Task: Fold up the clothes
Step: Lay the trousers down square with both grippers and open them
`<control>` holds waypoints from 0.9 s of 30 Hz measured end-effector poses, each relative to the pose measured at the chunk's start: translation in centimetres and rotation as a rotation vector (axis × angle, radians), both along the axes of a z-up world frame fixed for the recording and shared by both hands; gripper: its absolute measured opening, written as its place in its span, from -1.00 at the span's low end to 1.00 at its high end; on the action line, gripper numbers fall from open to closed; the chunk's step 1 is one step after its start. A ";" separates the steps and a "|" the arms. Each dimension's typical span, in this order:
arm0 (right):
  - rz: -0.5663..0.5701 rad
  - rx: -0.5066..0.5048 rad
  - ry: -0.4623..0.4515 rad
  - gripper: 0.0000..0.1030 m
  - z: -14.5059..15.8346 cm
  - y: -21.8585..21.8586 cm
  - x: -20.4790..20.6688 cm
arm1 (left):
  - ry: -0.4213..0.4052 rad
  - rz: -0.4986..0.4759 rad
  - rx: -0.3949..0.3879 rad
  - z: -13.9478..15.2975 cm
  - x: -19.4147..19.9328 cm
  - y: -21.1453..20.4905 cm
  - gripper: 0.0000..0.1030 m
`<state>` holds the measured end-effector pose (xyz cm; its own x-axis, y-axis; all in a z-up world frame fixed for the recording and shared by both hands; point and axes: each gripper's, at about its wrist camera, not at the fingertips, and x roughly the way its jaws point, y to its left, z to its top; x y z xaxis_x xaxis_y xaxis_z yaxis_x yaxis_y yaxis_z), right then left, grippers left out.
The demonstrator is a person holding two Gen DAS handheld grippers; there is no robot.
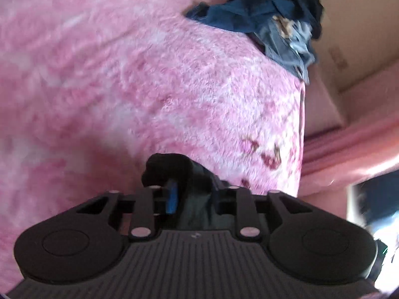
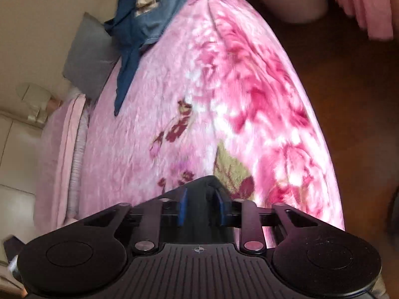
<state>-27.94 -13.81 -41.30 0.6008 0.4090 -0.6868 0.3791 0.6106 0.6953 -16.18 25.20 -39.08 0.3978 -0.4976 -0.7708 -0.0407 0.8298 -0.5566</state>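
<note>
Left gripper point(image 1: 192, 194) clamped on a bunch of dark garment point(image 1: 197, 206) above the pink floral blanket point(image 1: 139, 87), right gripper point(image 2: 200, 206) likewise pinching dark cloth point(image 2: 199, 199) between its blue pads point(image 2: 182, 206), with a heap of blue clothes point(image 2: 142, 17) at the blanket's far end.

Soft daylight brightens the pink blanket point(image 2: 224, 99); both views are motion-blurred, fisheye-bent at the edges, with the floor point(image 2: 349, 99) in shadow.
</note>
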 end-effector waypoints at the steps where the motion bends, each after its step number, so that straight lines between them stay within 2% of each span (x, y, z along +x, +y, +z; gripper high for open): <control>1: 0.011 -0.016 -0.009 -0.64 0.0 0.0 0.1 | 0.003 0.015 -0.029 -0.4 0.2 0.4 -0.83; 3: 0.023 -0.043 -0.028 -0.72 0.2 0.0 0.0 | -0.040 0.001 -0.036 -0.8 0.0 0.6 -0.87; 6: 0.036 -0.113 -0.052 -0.75 -0.3 0.7 0.0 | -0.139 -0.067 0.046 -2.0 -0.6 0.2 -0.86; 9: 0.078 -0.222 -0.078 -0.75 -0.8 2.2 0.6 | -0.168 -0.081 0.102 -2.9 -1.0 -0.7 -0.80; 10: 0.086 -0.226 -0.072 -0.73 -0.7 2.1 0.8 | -0.176 -0.091 0.139 -2.4 -1.1 -1.1 -0.75; 11: 0.094 -0.230 -0.066 -0.57 -0.6 1.9 0.9 | -0.183 -0.104 0.183 -1.9 -1.2 -1.5 -0.58; 12: 0.103 -0.236 -0.061 -0.24 -0.4 1.8 1.1 | -0.207 -0.130 0.264 -0.8 -1.3 -2.3 -0.47; 13: 0.111 -0.275 -0.062 -0.18 0.3 1.6 1.0 | -0.252 -0.164 0.357 0.4 -1.8 -3.2 -0.41; 15: 0.119 -0.380 -0.086 -0.17 2.2 1.5 0.6 | -0.340 -0.194 0.505 2.4 -2.8 -4.3 -0.47; 16: 0.119 -0.443 -0.108 -0.17 3.2 1.6 0.2 | -0.383 -0.207 0.578 3.3 -3.3 -4.8 -0.64; 17: 0.133 -0.502 -0.139 -0.17 4.3 1.9 -0.2 | -0.410 -0.224 0.577 4.2 -3.9 -5.1 -0.79; 19: 0.194 -0.557 -0.224 -0.17 6.1 3.1 -1.2 | -0.415 -0.286 0.497 4.8 -4.8 -5.7 -0.91; 21: 0.310 -0.591 -0.245 -0.22 6.2 5.3 -1.3 | -0.408 -0.362 0.451 4.3 -5.5 -6.8 -0.94; 22: 0.356 -0.624 -0.241 -0.26 5.6 6.4 -1.3 | -0.402 -0.370 0.455 3.8 -5.6 -7.0 -0.95; 24: 0.433 -0.699 -0.209 -0.50 3.6 8.2 -0.8 | -0.387 -0.372 0.476 2.4 -5.6 -7.2 -0.94; 26: 0.486 -0.752 -0.166 -0.50 0.8 9.2 -0.3 | -0.372 -0.373 0.497 1.0 -5.7 -7.4 -0.91; 27: 0.485 -0.739 -0.175 -0.50 0.3 9.1 -0.3 | -0.364 -0.374 0.508 0.3 -5.7 -7.5 -0.91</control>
<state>-28.26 -4.74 -40.98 0.5979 0.1357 -0.7900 -0.1113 0.9901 0.0858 -21.89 17.73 -38.76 0.5465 -0.2665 -0.7940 0.4105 0.9116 -0.0234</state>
